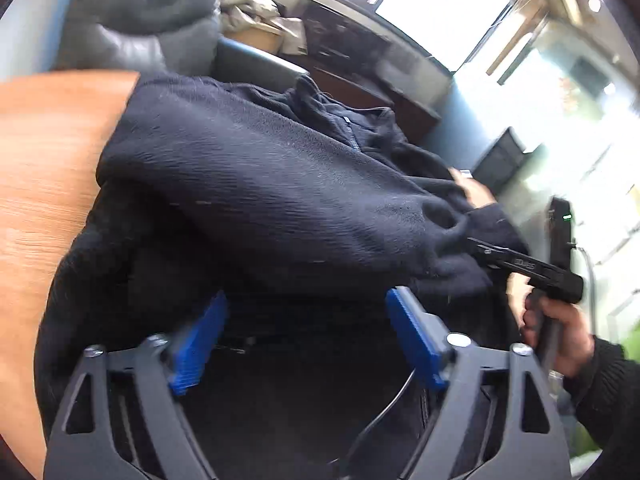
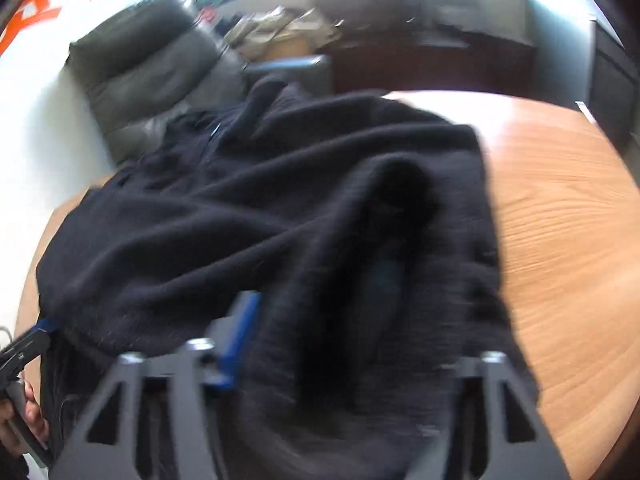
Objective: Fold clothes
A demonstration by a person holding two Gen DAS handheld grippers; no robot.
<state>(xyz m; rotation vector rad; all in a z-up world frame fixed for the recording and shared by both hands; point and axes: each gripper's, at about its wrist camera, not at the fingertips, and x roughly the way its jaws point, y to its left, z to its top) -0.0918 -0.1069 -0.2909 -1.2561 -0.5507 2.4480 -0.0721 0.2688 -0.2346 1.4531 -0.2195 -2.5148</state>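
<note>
A dark navy fleece sweater [image 1: 256, 184] with a short zip at the collar lies rumpled over the round wooden table [image 1: 44, 184]. My left gripper [image 1: 308, 320] hangs over the sweater's near hem, open, its blue pads [image 1: 200, 344] wide apart with nothing pinched. My right gripper [image 1: 478, 246] comes in from the right, its tips sunk into a bunched fold. In the right wrist view a thick fold of the sweater [image 2: 224, 208] fills my right gripper [image 2: 320, 340]. One blue pad [image 2: 240, 340] shows; cloth hides the other.
A grey leather armchair [image 2: 152, 68] stands behind the table, beside a heap of boxes and paper [image 2: 280, 28]. Bare wood of the table [image 2: 560, 220] shows right of the sweater. A person's hand [image 1: 560, 332] in a dark sleeve grips the right gripper's handle.
</note>
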